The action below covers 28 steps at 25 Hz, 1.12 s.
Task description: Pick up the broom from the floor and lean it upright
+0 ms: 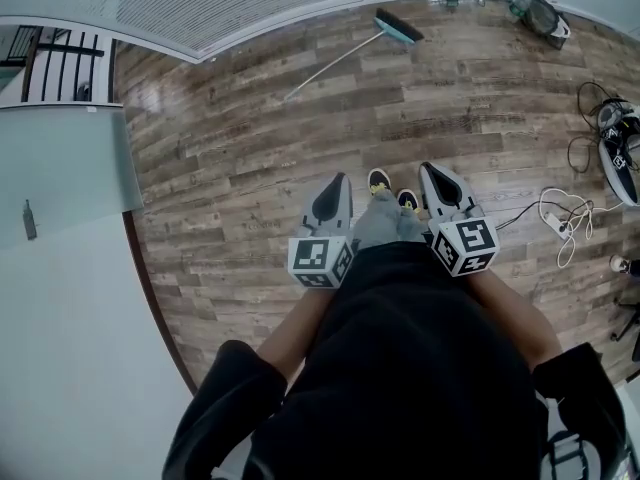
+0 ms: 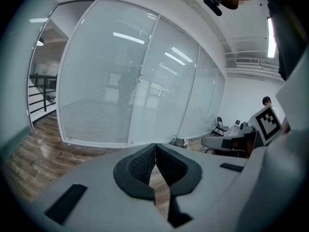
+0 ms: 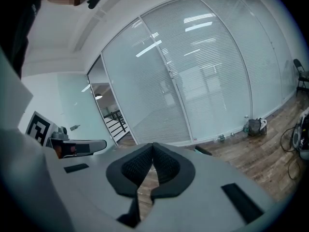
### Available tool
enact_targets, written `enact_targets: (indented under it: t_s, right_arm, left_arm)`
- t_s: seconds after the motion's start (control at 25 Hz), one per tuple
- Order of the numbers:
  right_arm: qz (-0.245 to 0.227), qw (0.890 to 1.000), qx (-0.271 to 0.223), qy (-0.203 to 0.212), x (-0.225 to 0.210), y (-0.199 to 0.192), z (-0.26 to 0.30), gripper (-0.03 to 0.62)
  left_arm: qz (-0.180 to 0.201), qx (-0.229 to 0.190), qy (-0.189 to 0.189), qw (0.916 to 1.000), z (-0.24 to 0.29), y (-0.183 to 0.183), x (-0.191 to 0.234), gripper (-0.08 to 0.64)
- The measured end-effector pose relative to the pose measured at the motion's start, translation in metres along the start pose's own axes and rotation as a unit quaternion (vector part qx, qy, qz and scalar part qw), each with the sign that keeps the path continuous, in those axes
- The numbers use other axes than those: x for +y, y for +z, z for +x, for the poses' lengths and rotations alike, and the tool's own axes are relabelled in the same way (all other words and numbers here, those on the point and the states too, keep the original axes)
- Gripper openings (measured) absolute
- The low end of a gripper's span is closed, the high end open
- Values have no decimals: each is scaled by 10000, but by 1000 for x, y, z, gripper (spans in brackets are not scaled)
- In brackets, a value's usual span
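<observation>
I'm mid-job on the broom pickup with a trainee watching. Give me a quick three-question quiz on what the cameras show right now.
1. True or false: the broom is already leaning upright against the glass wall.
2. Pick one. The left gripper and the right gripper are: A) both shut and empty; B) both open; C) the left shut on the broom, the right open.
3. Fill in: in the head view, the white power strip lies on the wood floor to the person's ____.

Key
1. False: it lies flat on the floor, well ahead of both grippers.
2. A.
3. Right.
</observation>
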State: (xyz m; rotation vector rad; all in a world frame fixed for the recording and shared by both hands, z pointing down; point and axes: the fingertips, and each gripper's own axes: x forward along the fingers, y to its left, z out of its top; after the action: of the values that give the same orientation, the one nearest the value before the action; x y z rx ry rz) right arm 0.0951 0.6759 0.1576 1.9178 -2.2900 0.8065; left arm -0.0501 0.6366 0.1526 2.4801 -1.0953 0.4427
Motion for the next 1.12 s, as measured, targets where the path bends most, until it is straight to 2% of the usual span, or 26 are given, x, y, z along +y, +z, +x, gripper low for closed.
enact_targets:
  t_s: [0.28, 0.4, 0.56, 0.68, 0.92, 1.12]
  right_arm:
    - [-460, 9988, 151, 43, 14, 18, 47, 14]
    - [-491, 9984, 291, 44, 18, 15, 67, 14]
    - [-631, 9967, 489, 163, 31, 6, 85, 14]
    - [-562, 9968, 549, 135, 30, 7, 92, 14]
    - [-521, 9968, 599, 115, 20, 15, 110, 14]
    - [-441, 9978, 483, 98, -4, 39, 136, 14]
  left_arm:
    - [-165, -42, -137, 9998, 23, 18, 39, 23]
    - [-247, -63, -125, 9996, 31, 20, 57, 23]
    - [-434, -69, 65, 9990, 35, 17, 89, 23]
    - [-608, 25, 157, 9980, 38, 15, 103, 23]
    - [-554, 84, 79, 9984, 57, 24, 111, 23]
    - [-510, 70, 117, 9986, 86, 42, 114, 23]
